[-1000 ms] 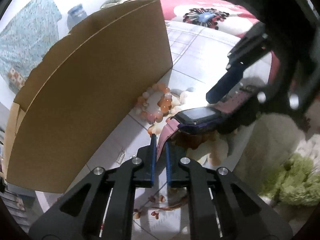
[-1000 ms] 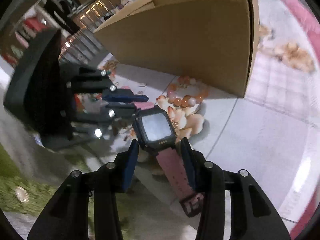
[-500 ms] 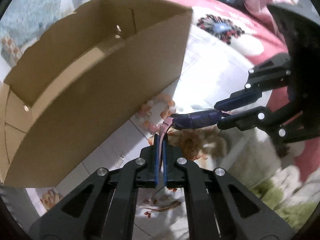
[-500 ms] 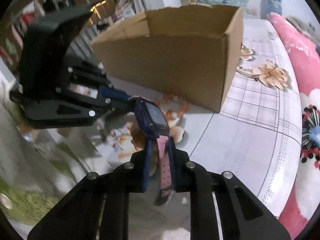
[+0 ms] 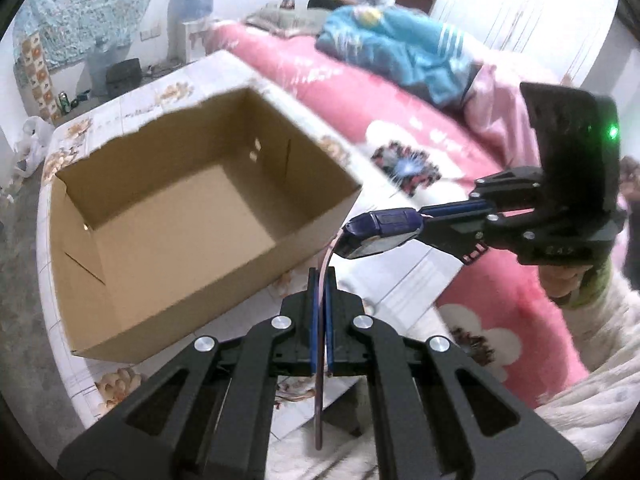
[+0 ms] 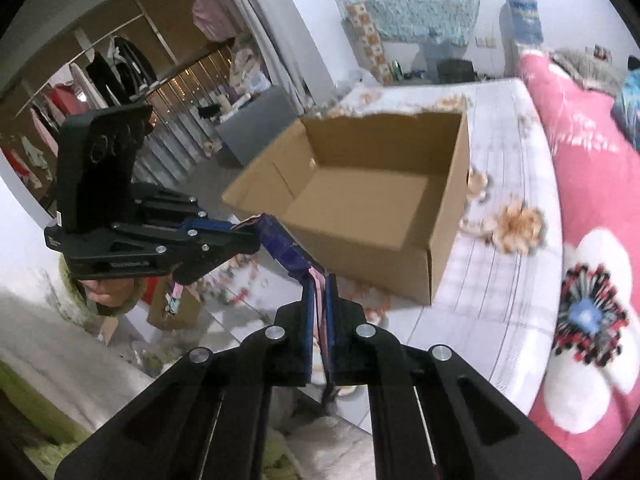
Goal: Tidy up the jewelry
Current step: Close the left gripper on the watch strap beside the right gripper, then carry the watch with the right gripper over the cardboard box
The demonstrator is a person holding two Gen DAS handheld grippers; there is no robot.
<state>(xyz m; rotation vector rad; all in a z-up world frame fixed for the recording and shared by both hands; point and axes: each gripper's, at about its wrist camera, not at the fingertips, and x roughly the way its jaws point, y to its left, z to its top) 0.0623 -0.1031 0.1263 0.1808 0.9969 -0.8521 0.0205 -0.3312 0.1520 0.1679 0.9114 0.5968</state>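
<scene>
Your watch (image 5: 380, 226) hangs in the air between both grippers, beside the near corner of the open cardboard box (image 5: 172, 216). Your left gripper (image 5: 320, 280) is clamped tight on one pink strap; your right gripper (image 6: 318, 284) pinches the other strap. Only the left view shows the watch's underside and a person sitting beyond the pink blanket (image 5: 360, 96). The right view shows a clothes rail (image 6: 92, 64).
</scene>
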